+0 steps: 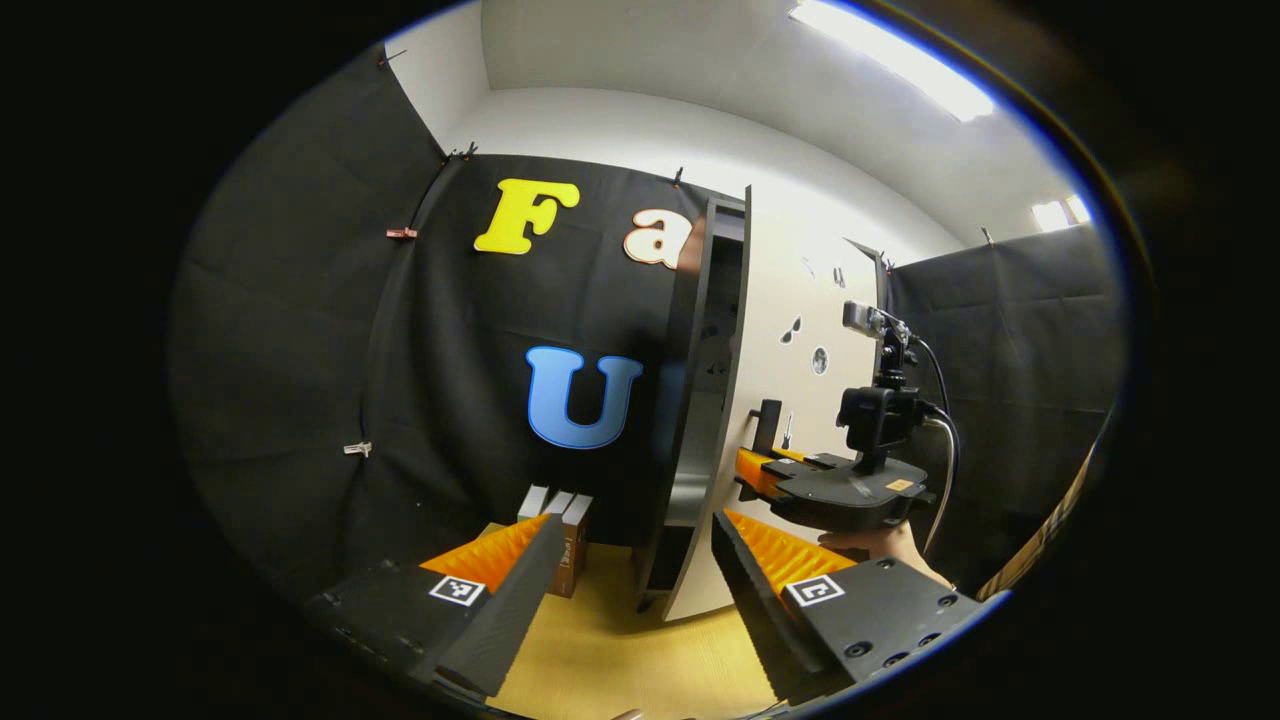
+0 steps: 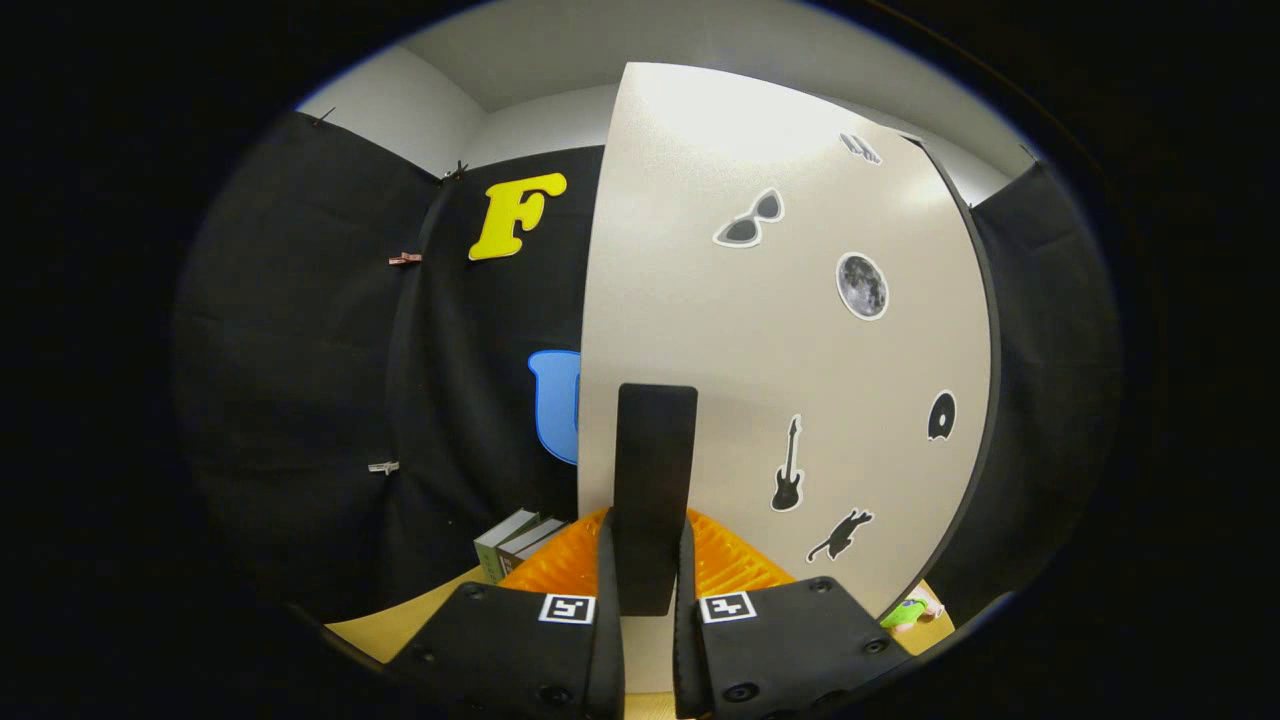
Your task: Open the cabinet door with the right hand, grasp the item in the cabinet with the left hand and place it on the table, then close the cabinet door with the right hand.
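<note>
Both tongs are up near the cabinet. Seen in the right gripper view, the right gripper has its two fingers closed onto the flat black upright handle of the pale beige cabinet door, one finger pressing each side of it. That door carries small stickers: sunglasses, a grey moon, a black guitar and a black cat.

From the left gripper view, the left gripper hangs with its fingers spread wide apart and nothing between them, low over the light wooden table. Ahead of it the door stands ajar, its dark edge turned toward the camera, and a dark slice of cabinet interior shows behind it. I cannot make out any item in there. The right gripper sits at the handle, a hand beneath it.

A few upright books stand on the table to the left of the cabinet.
</note>
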